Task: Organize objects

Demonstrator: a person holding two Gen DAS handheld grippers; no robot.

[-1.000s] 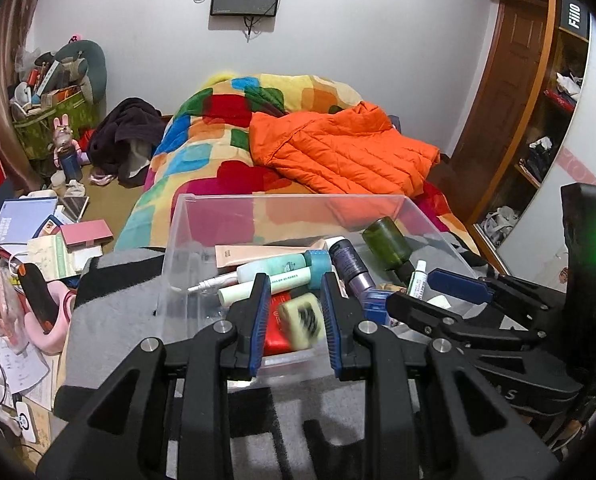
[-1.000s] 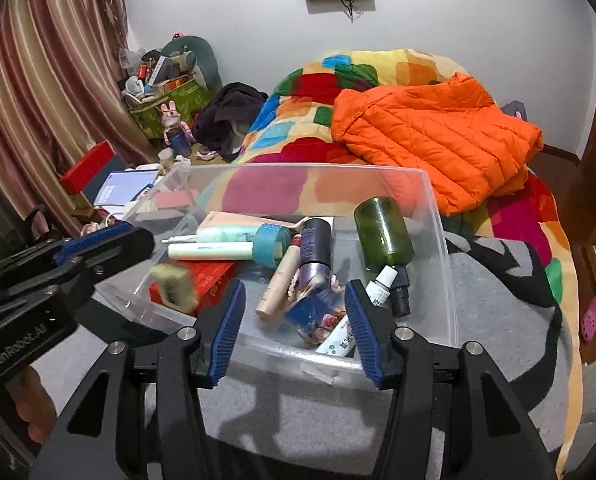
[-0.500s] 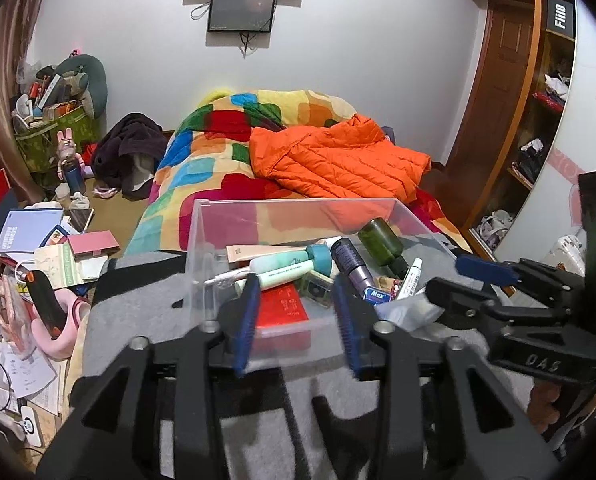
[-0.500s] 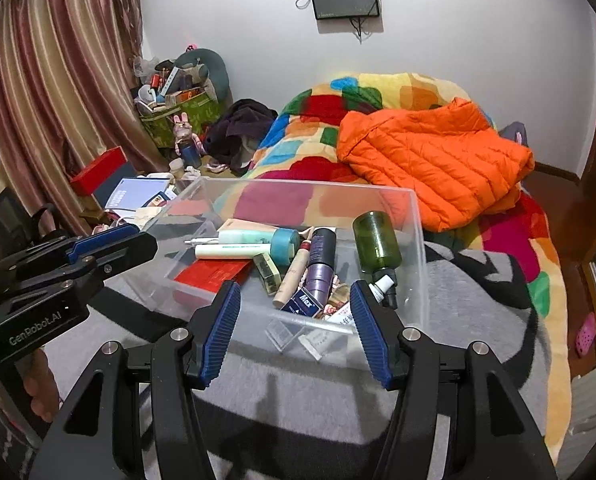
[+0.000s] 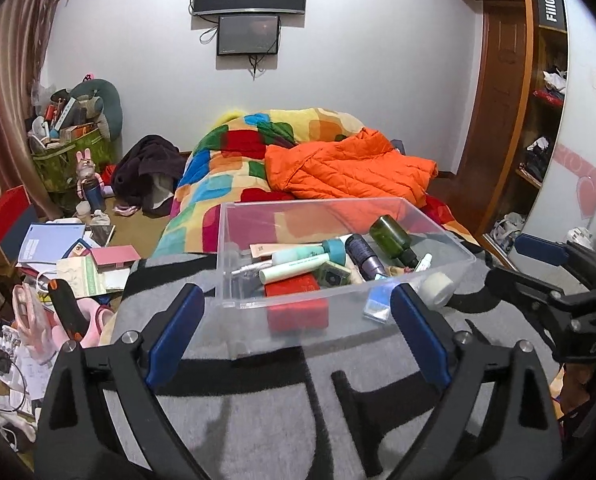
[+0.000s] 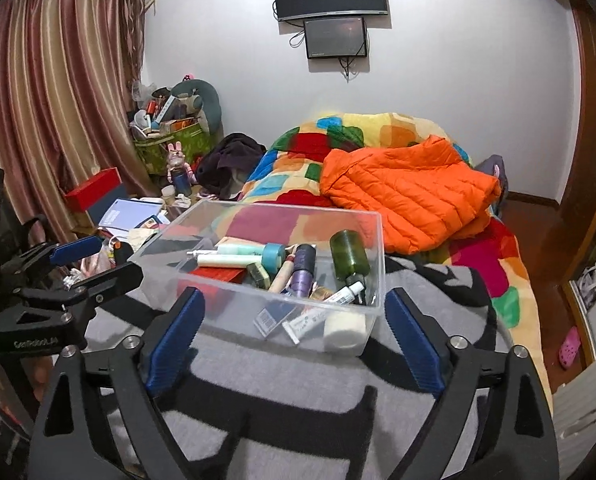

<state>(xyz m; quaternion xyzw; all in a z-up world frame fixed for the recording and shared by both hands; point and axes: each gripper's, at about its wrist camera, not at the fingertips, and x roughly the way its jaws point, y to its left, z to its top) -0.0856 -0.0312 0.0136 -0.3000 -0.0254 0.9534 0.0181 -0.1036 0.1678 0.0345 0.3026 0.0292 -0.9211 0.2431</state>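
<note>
Left wrist view: grey-and-black blanket; on it a clear plastic bin holding a green bottle, tubes, a red box. Left gripper and right gripper: jaws opening wide, nothing between them, short of the bin.

Clear glossy plastic bin — fuzzy grey cloth blanket beneath.

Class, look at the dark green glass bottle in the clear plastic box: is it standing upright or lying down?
Lying down. The dark green glass bottle rests on its side in the clear plastic box, black cap toward the camera.
</note>
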